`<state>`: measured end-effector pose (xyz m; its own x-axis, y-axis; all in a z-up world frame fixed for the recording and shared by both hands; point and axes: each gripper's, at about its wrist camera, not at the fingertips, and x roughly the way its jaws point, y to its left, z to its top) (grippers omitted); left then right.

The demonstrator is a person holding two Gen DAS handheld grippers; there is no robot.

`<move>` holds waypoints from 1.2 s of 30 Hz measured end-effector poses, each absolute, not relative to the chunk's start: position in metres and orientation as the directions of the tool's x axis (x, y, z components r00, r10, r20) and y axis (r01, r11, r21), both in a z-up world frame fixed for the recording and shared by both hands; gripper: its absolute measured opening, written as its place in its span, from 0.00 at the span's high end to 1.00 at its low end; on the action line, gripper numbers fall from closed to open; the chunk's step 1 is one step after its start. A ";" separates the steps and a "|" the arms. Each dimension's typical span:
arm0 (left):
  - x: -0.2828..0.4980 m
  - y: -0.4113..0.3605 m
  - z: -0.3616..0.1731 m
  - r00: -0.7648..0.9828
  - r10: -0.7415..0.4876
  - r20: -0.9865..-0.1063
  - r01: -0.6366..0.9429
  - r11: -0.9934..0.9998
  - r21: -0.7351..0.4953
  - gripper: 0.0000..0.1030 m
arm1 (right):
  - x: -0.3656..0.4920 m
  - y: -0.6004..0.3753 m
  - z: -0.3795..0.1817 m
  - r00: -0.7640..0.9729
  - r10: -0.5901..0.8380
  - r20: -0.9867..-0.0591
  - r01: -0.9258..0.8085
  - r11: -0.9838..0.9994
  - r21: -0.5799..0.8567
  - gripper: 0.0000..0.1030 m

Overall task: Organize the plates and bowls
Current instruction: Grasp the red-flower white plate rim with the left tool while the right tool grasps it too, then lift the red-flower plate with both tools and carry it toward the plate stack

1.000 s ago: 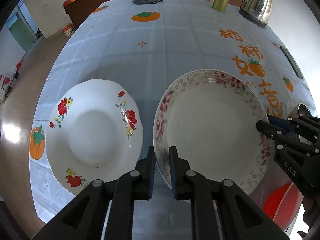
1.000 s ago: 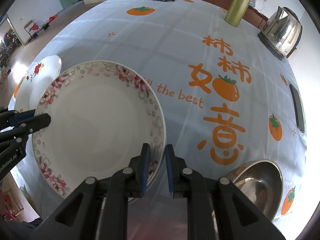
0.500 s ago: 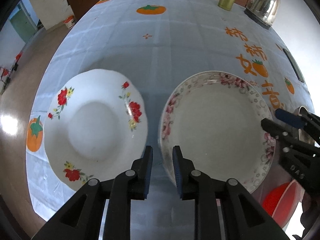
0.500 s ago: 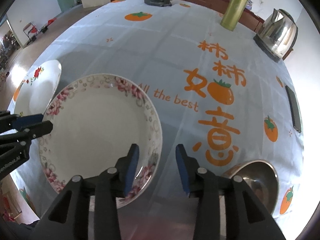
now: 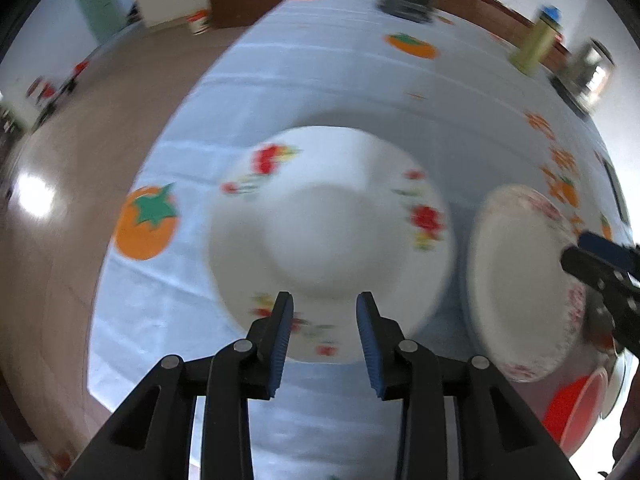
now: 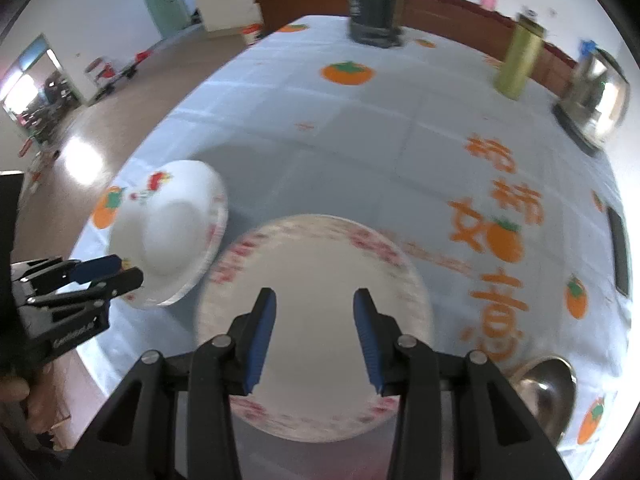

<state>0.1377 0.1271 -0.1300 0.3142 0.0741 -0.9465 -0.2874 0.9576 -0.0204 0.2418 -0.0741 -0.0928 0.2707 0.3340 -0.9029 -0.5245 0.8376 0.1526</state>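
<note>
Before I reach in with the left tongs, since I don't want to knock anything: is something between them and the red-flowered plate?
Nothing visible is. The left tongs are open with the red-flowered plate directly ahead of them. The pink-rimmed plate lies to its right, out of that path.

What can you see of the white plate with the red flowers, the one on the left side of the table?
The white plate is round and deep, with a wide sloping rim and a sunken middle. It looks like glazed ceramic. Sprays of red flowers with yellow and green bits are spaced around the rim. It looks empty and sits flat on the pale blue tablecloth, close beside the pink-flowered plate on its right. The left claw is open in front of its near edge. Blur hides finer detail.
</note>
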 end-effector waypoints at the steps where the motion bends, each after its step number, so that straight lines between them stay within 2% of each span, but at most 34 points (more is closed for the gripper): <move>1: 0.137 0.139 -0.132 0.306 0.088 -0.948 -0.312 0.950 -0.013 0.65 | 0.240 -0.068 -0.094 0.262 0.341 -0.903 -0.534 0.831 0.159 0.61; 5: 0.135 0.174 -0.140 0.284 0.116 -0.952 -0.386 0.923 -0.003 0.65 | 0.238 -0.032 -0.097 0.229 0.364 -0.903 -0.586 0.792 0.171 0.61; 20: 0.159 0.201 -0.166 0.265 0.098 -0.959 -0.407 0.913 -0.019 0.63 | 0.272 0.045 -0.139 0.190 0.297 -0.936 -0.627 0.770 0.118 0.61; 27: 0.167 0.200 -0.171 0.257 0.074 -0.964 -0.399 0.916 -0.037 0.63 | 0.276 0.056 -0.155 0.157 0.274 -0.949 -0.643 0.758 0.113 0.67; 30: 0.169 0.195 -0.175 0.251 0.057 -0.966 -0.387 0.921 -0.046 0.63 | 0.273 0.060 -0.155 0.143 0.284 -0.948 -0.655 0.745 0.124 0.77; 36: 0.170 0.190 -0.174 0.223 0.089 -0.971 -0.402 0.916 -0.008 0.64 | 0.270 0.059 -0.156 0.145 0.285 -0.947 -0.638 0.759 0.131 0.77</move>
